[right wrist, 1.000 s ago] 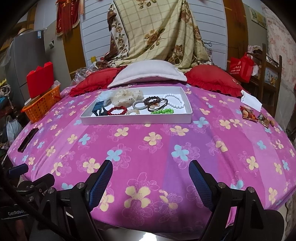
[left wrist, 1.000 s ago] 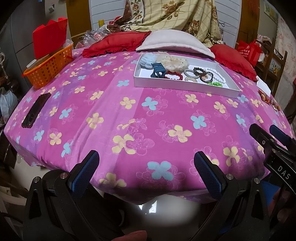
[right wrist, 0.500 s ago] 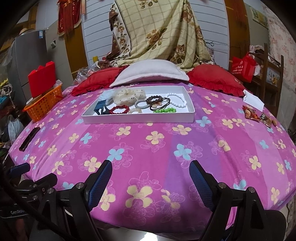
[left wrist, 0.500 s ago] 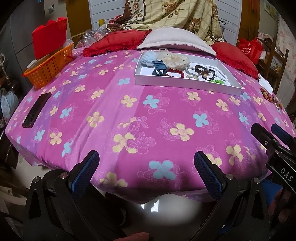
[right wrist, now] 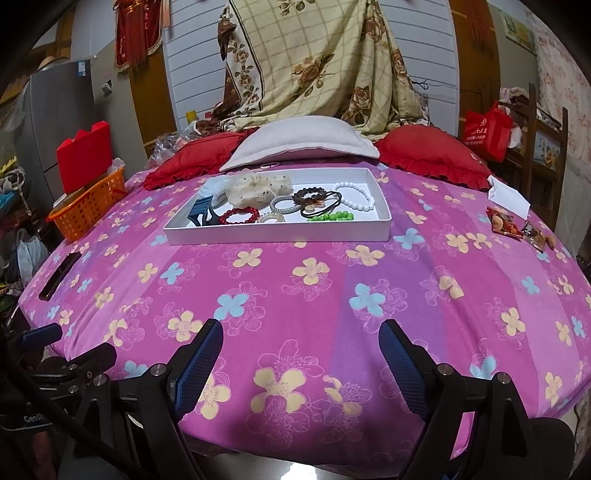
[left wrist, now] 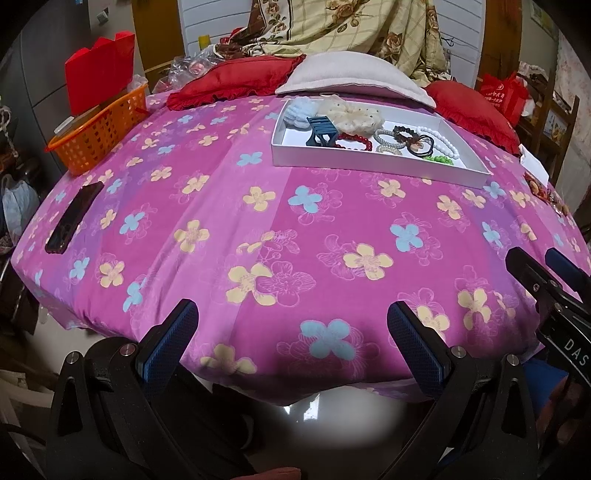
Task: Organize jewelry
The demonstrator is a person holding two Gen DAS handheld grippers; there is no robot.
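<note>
On the bed, an orange basket [right wrist: 90, 206] sits far left, a dark phone [right wrist: 59, 275] just nearer. The white tray [right wrist: 280, 232] of bracelets and hair ties lies mid-bed, snack packets [right wrist: 517, 229] right. The left tool [left wrist: 291, 325] and right tool [right wrist: 301, 345] both gape wide, holding nothing.

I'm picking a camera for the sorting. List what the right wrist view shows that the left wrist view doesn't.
Only the right wrist view: the grey fridge, the hanging red tasselled cloth and the whole white paper by clear snack packets.
Only the left wrist view: a closer look at the phone.
Both: the white tray of bracelets and hair ties, the orange basket, and both grippers, left gripper and right gripper, open and empty.
</note>
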